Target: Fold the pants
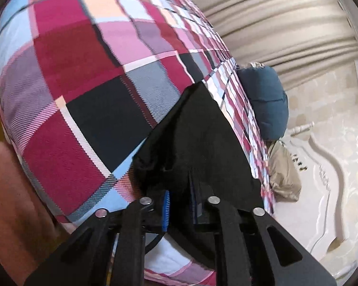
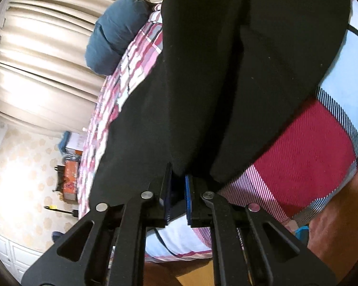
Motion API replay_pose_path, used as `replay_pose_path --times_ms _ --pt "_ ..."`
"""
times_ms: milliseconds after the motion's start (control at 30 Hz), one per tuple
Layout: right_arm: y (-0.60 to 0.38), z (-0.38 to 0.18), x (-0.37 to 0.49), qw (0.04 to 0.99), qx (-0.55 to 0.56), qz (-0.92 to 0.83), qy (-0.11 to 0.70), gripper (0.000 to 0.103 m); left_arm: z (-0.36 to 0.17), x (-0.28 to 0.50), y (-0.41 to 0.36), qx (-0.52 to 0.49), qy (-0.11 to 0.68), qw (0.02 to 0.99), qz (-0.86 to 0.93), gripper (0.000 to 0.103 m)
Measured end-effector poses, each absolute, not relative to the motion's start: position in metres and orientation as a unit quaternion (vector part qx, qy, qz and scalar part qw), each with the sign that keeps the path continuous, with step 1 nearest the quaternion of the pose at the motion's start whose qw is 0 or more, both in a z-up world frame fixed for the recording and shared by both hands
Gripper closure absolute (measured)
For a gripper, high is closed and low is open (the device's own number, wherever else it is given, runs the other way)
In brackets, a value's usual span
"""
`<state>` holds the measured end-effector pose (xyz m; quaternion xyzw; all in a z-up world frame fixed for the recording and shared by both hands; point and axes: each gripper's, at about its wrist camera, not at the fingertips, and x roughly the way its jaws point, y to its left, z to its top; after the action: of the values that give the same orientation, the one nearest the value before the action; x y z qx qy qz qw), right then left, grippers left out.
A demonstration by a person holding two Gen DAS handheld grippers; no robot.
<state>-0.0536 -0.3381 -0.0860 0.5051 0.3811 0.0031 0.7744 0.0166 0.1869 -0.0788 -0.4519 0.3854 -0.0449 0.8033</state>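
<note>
The black pants (image 1: 198,138) lie on a plaid bed cover (image 1: 78,90) of red, pink, blue and black squares. My left gripper (image 1: 179,202) is shut on one edge of the pants, the cloth rising from between its blue pads. In the right wrist view the pants (image 2: 214,76) spread wide over the plaid cover (image 2: 307,147), with a fold running up the middle. My right gripper (image 2: 179,190) is shut on the near edge of the pants.
A dark blue pillow (image 1: 267,102) lies at the bed's far end, also in the right wrist view (image 2: 114,43). Beige curtains (image 2: 40,59) hang beyond. A white carved headboard (image 1: 322,166) and an olive cushion (image 1: 284,176) sit nearby. Boxes (image 2: 69,166) stand on the floor.
</note>
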Motion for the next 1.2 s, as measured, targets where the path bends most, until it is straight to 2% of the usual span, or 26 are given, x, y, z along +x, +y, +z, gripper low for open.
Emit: replay_pose_path --times_ms 33,67,100,133,167,400,467,667,767,833,900,967,1000,1200 --pt "-0.342 -0.084 -0.056 0.772 0.512 0.005 0.376 0.078 -0.075 0.015 0.183 -0.444 0.385 0.808 -0.044 0.066" --pt "-0.347 -0.080 -0.061 0.773 0.516 0.006 0.368 0.061 -0.069 0.012 0.179 -0.439 0.383 0.811 -0.046 0.059" --pt "-0.356 -0.075 -0.067 0.777 0.522 0.001 0.352 0.046 -0.062 0.007 0.174 -0.437 0.379 0.814 -0.045 0.045" --pt "-0.364 -0.070 -0.072 0.781 0.524 -0.007 0.340 0.042 -0.055 0.003 0.169 -0.432 0.374 0.820 -0.044 0.036" --pt "-0.376 -0.063 -0.080 0.788 0.521 -0.026 0.326 0.037 -0.050 0.000 0.167 -0.425 0.368 0.826 -0.048 0.033" --pt "-0.524 -0.029 -0.138 0.808 0.513 -0.204 0.207 0.035 -0.005 0.029 0.123 -0.309 0.320 0.890 -0.097 0.019" --pt "-0.561 -0.027 -0.144 0.804 0.507 -0.244 0.193 0.032 -0.001 0.049 0.108 -0.276 0.315 0.901 -0.113 0.018" --pt "-0.645 -0.046 -0.121 0.778 0.514 -0.295 0.208 0.032 -0.023 0.102 0.048 -0.163 0.366 0.902 -0.159 0.017" --pt "-0.664 -0.060 -0.111 0.768 0.527 -0.293 0.214 0.032 -0.046 0.107 0.039 -0.161 0.404 0.886 -0.159 0.017" --pt "-0.670 -0.060 -0.103 0.771 0.518 -0.298 0.218 0.040 -0.051 0.102 0.039 -0.165 0.392 0.890 -0.162 0.016" --pt "-0.672 -0.061 -0.100 0.773 0.510 -0.298 0.231 0.072 -0.054 0.101 0.041 -0.160 0.392 0.890 -0.170 0.016" --pt "-0.678 -0.067 -0.089 0.768 0.514 -0.286 0.254 0.090 -0.057 0.101 0.040 -0.158 0.397 0.886 -0.180 0.012" --pt "-0.678 -0.067 -0.084 0.769 0.505 -0.287 0.267 0.094 -0.056 0.101 0.040 -0.156 0.399 0.885 -0.183 0.011" --pt "-0.680 -0.045 -0.104 0.790 0.437 -0.341 0.262 0.097 -0.057 0.102 0.034 -0.145 0.398 0.885 -0.194 0.006"
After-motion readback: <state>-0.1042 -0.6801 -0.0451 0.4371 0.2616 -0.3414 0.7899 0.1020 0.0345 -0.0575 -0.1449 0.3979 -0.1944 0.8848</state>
